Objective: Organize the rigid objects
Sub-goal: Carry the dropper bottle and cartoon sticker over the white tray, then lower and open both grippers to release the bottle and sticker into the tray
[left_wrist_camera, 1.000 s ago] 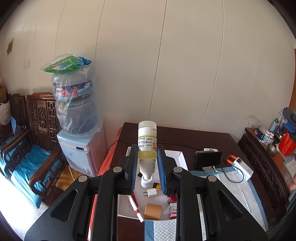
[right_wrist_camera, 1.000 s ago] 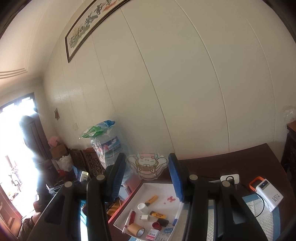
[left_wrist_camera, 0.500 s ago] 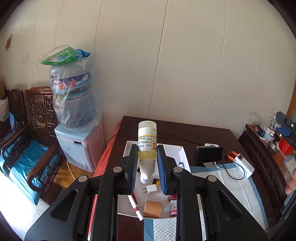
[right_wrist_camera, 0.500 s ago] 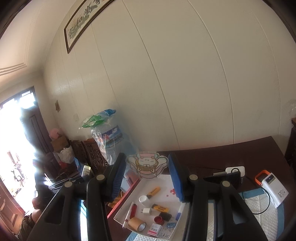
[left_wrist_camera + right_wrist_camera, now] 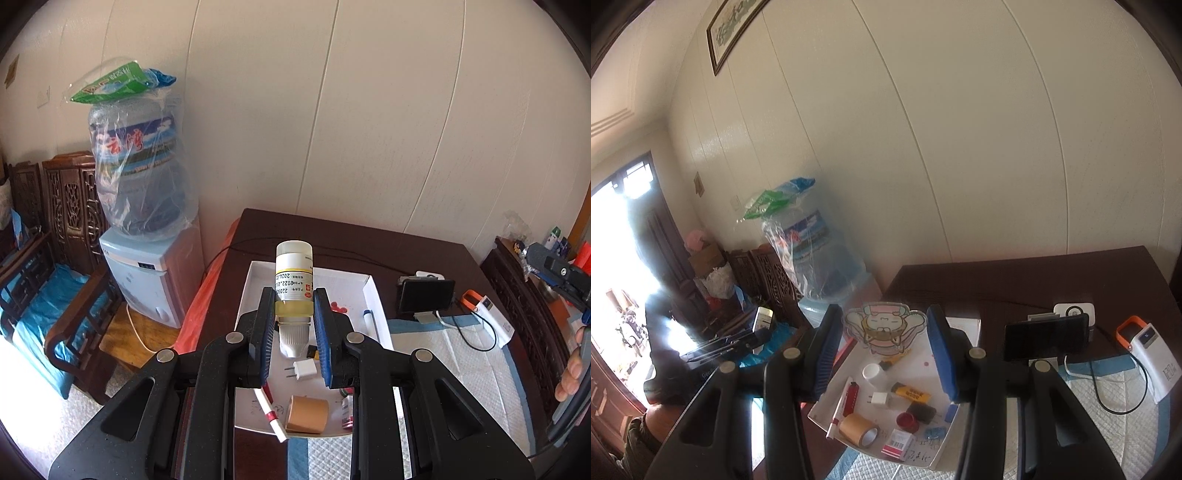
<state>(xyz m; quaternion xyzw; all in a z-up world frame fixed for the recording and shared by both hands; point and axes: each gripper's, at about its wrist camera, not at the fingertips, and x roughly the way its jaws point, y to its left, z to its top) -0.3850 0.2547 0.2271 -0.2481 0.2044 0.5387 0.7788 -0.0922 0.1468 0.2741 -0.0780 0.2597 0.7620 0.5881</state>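
Note:
My left gripper (image 5: 293, 297) is shut on a small bottle (image 5: 294, 275) of yellow liquid, held with its white nozzle toward the camera and its base pointing away. It hovers over the near half of a white tray (image 5: 372, 291) on the dark table. My right gripper (image 5: 882, 314) is shut on a flat clear cartoon figure (image 5: 884, 328), upright between the blue pads, above the far end of the same tray (image 5: 929, 369). In the tray lie a tape roll (image 5: 857, 430), a white plug (image 5: 880, 399), a pen (image 5: 842, 406), a yellow marker (image 5: 911, 392) and other small items.
A phone on a stand (image 5: 424, 300) and a white power bank (image 5: 489, 319) with cables sit right of the tray on a quilted mat (image 5: 461, 384). A water dispenser (image 5: 147, 269) and carved wooden chairs (image 5: 55, 229) stand left of the table. A person's hand (image 5: 570, 373) shows at the right edge.
Both grippers have come down and closer to the table, so the tray sits larger and nearer in both views. The bottle and the cartoon figure stay gripped as before.

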